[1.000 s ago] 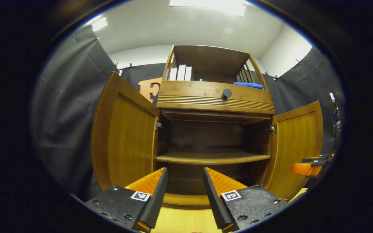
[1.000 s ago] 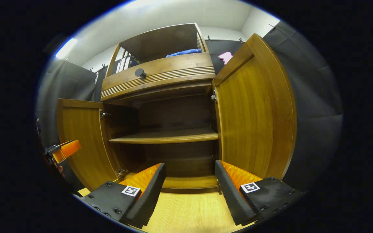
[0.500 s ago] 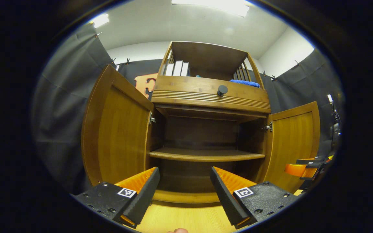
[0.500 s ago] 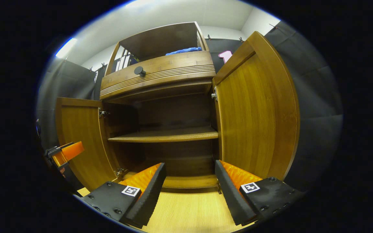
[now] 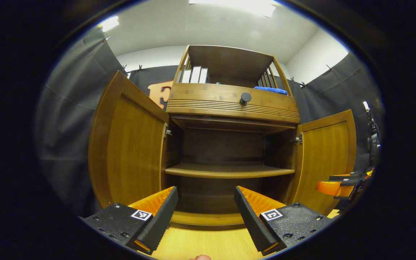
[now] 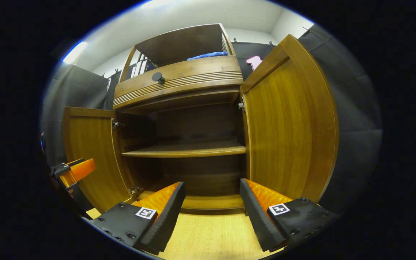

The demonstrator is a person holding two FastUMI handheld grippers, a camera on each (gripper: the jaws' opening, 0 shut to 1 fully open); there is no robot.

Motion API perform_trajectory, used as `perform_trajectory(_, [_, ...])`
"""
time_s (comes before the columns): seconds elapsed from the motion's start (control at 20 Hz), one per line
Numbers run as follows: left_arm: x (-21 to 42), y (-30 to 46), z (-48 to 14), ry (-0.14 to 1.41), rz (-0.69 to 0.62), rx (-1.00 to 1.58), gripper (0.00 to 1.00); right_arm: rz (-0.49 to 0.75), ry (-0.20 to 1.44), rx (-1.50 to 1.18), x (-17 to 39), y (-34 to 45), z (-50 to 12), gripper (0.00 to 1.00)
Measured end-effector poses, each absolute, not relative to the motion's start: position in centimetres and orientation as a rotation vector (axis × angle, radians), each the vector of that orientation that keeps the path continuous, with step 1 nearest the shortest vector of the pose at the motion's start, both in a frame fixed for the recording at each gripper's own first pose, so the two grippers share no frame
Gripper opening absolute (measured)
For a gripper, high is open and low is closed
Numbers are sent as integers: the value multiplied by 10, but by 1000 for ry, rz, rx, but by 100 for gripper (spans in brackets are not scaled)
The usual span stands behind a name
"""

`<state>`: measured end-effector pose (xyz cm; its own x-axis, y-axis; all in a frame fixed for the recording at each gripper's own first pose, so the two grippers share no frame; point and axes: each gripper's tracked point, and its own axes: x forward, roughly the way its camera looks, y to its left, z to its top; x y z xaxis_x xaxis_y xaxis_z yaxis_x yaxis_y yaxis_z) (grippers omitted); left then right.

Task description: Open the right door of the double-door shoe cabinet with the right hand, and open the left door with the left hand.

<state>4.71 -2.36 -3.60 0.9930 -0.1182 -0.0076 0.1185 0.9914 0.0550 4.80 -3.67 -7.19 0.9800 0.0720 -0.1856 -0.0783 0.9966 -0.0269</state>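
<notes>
The wooden shoe cabinet (image 5: 229, 108) (image 6: 179, 83) stands in front of me with both doors swung wide. In the left gripper view the left door (image 5: 128, 155) stands open at the left and the right door (image 5: 325, 159) at the right. In the right gripper view the right door (image 6: 287, 130) is close by, and the left door (image 6: 90, 155) is farther off. My left gripper (image 5: 206, 202) is open and holds nothing, a short way in front of the cabinet's lower opening. My right gripper (image 6: 211, 196) is open too, empty, beside the right door's inner face.
An inner shelf (image 5: 228, 171) crosses the bare cabinet interior. Above sits a drawer with a round dark knob (image 5: 245, 97). The top shelf holds white books (image 5: 193, 76) and a blue cloth (image 5: 271, 90). Pale wood floor (image 6: 211, 238) lies below. Dark curtains hang on both sides.
My left gripper's fingers have spread wider apart and the gripper has drawn back slightly from the cabinet. The right gripper has barely shifted. Both doors stay open.
</notes>
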Motion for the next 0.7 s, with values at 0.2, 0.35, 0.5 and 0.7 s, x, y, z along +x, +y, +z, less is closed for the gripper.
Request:
perform_trajectory(0.2, [47,-21,-36,2,-104,61,92,71,183,-35,46,-39,-71,98])
perform_trajectory(0.35, [47,-21,-35,1,-98,58,95,68,181,-35,44,-40,-71,98])
perform_trajectory(0.5, [47,-19,-33,-4,-94,66,92,67,179,-36,40,-40,-70,98])
perform_trajectory(0.7, [44,-16,-31,-12,-78,102,92,65,170,-41,35,-40,-67,98])
